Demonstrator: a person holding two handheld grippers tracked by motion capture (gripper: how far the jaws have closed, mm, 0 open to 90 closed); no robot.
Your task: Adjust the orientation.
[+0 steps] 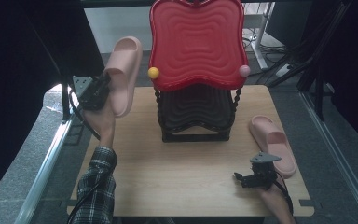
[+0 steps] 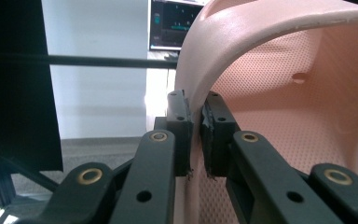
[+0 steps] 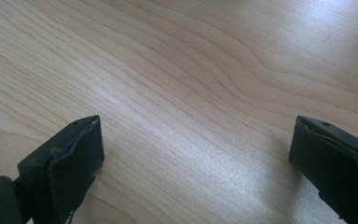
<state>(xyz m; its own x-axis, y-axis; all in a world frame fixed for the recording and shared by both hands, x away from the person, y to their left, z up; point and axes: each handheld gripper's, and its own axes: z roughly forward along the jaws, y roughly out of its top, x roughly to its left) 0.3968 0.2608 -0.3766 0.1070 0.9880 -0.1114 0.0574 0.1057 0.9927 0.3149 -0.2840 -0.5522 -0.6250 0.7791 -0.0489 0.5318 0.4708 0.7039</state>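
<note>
Holding a pale pink slipper (image 1: 123, 74) up off the table at the left of the two-tier rack (image 1: 196, 70), the left gripper (image 1: 103, 89) is clamping its strap edge; in the left gripper view the two pads (image 2: 179, 121) are pressing on either side of the strap's thin rim (image 2: 196, 100), so the jaws are standing narrow and shut on the slipper; pinching the strap rather than the thick sole looks like the sensible choice, since the strap is thin enough to fit between the pads and lets the shoe hang sole-outward, toe up, ready to be swung toward a tier. The slipper is looking soft and moulded, one-piece foam, matte, with a finely dotted footbed (image 2: 279, 88) and a small round vent hole (image 2: 299, 77) in the inner wall; it is hanging beside the red upper tray (image 1: 198, 44), apart from it. The second slipper (image 1: 274, 142) is lying flat on the wooden table (image 1: 168, 163) to the right of the rack, sole down, probably waiting its turn; the right gripper (image 1: 254, 177) is resting low just beside it, jaws spread wide with nothing but bare wood (image 3: 191, 93) between them, presumably parked so as not to obstruct the left hand's lift.
</note>
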